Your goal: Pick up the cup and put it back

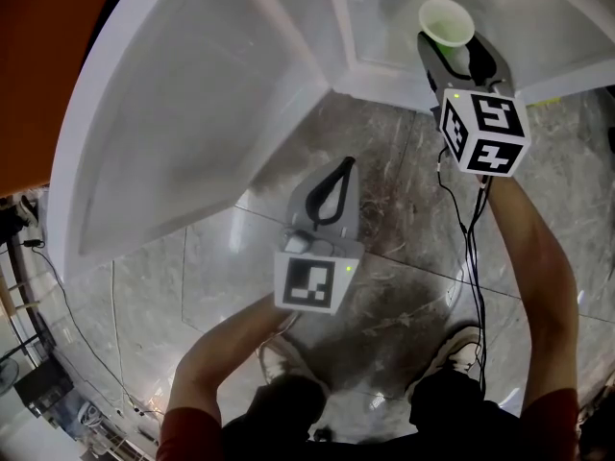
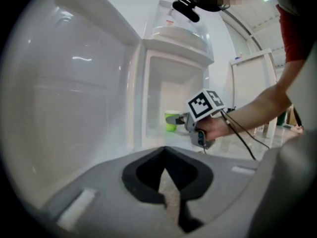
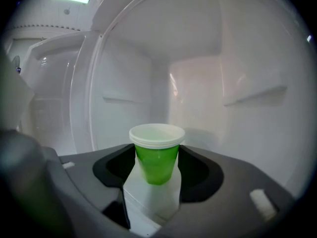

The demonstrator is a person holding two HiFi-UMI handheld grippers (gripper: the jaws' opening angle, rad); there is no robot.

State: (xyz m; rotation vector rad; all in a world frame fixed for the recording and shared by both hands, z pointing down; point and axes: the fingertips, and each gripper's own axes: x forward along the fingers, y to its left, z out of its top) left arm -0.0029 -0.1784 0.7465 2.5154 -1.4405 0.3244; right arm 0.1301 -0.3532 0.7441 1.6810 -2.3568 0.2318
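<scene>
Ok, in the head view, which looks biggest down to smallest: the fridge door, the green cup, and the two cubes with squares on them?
1. The fridge door, by far.
2. The right gripper's cube and the left gripper's cube look about alike, so they tie.
3. The green cup, though it sits farther from the camera.

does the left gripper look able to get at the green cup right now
Probably not: the right gripper straddles the green cup, jaws open either side, while the left gripper sits shut, well back from it.
</scene>
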